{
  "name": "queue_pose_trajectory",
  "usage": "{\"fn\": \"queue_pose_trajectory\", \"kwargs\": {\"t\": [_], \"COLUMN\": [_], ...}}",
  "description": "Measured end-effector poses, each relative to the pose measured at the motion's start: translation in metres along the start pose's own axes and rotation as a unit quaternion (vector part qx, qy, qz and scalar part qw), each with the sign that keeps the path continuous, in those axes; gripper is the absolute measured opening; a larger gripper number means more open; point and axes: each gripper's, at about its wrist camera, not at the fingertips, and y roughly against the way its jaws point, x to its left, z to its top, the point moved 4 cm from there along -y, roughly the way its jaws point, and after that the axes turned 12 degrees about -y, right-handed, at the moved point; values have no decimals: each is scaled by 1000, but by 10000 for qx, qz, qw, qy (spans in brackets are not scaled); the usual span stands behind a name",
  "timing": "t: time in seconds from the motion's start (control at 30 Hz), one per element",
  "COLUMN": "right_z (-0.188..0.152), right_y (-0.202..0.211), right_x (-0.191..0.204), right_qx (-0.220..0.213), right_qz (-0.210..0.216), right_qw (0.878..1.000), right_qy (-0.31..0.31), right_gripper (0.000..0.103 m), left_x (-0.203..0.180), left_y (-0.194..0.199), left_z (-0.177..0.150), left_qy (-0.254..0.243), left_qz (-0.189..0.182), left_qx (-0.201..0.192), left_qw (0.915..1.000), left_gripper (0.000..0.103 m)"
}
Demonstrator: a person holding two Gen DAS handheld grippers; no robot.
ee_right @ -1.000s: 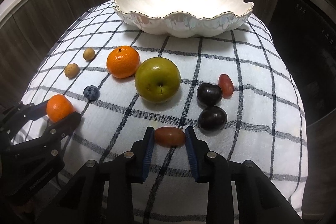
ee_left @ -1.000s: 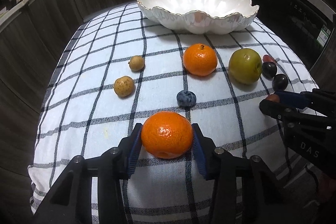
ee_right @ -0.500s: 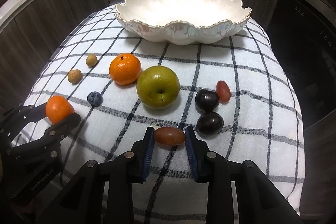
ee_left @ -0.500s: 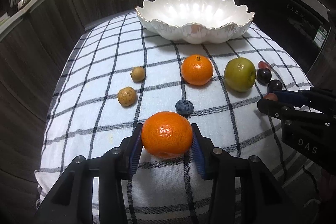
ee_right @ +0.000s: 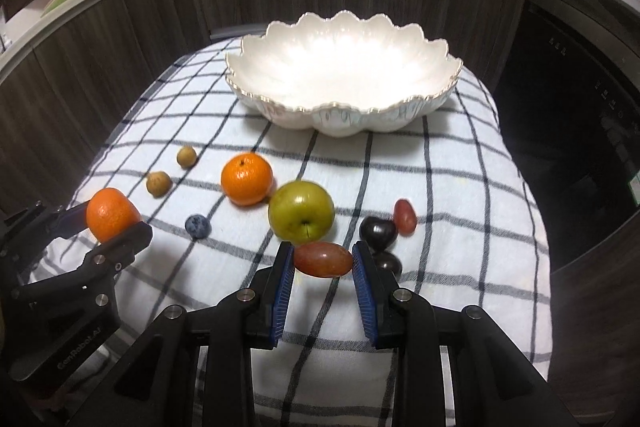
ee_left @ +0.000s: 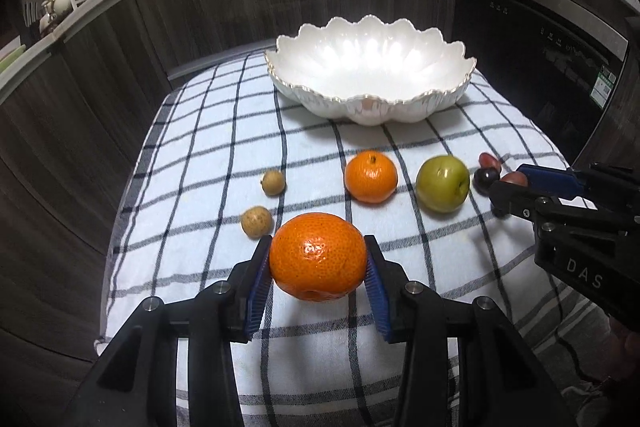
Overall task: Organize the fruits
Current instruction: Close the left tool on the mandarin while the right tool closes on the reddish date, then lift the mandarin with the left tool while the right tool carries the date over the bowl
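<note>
My left gripper [ee_left: 318, 263] is shut on a mandarin [ee_left: 318, 257], held above the checked cloth [ee_left: 200, 147]. The right gripper [ee_right: 323, 261] is shut on a red grape [ee_right: 323, 259], also lifted off the cloth. A white scalloped bowl [ee_left: 372, 103] [ee_right: 340, 119] stands empty at the far end. On the cloth lie a second mandarin [ee_right: 247, 179], a green apple [ee_right: 301, 217], a blueberry [ee_right: 197, 225], two small brown fruits [ee_right: 159, 183] [ee_right: 186, 157], two dark plums [ee_right: 378, 233] and another red grape [ee_right: 404, 217]. The held mandarin hides the blueberry in the left wrist view.
The cloth covers a small raised table with dark wood-panelled cabinets [ee_left: 100, 87] close around it. A dark appliance front [ee_right: 580, 99] stands to the right. A counter with kitchenware [ee_left: 52, 3] runs behind.
Both grippers have risen with their fruit, so the cloth and the other fruit look smaller and farther below. The grips are unchanged.
</note>
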Motion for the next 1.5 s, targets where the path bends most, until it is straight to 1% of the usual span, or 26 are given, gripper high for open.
{"fn": "queue_pose_trajectory", "kwargs": {"t": [0.37,0.67,0.93,1.23,1.5], "right_z": [25,53,83,109,132], "right_y": [17,24,21,12,3], "right_x": [-6,-13,-14,-11,-12], "right_qx": [-266,-535,-755,-885,-963], "right_qz": [-27,-58,-9,46,59], "right_qw": [9996,9986,9971,9960,9952], "right_qy": [-15,-7,82,143,181], "right_gripper": [31,31,31,31,31], "left_x": [1,7,16,27,35], "left_y": [8,12,1,-12,-25], "left_z": [31,64,86,108,131], "left_qy": [18,38,166,200,269], "left_qz": [3,54,1,40,-28], "left_qx": [-189,-437,-450,-480,-549], "left_qw": [9998,9990,9988,9986,9981], "left_gripper": [43,43,43,43,43]}}
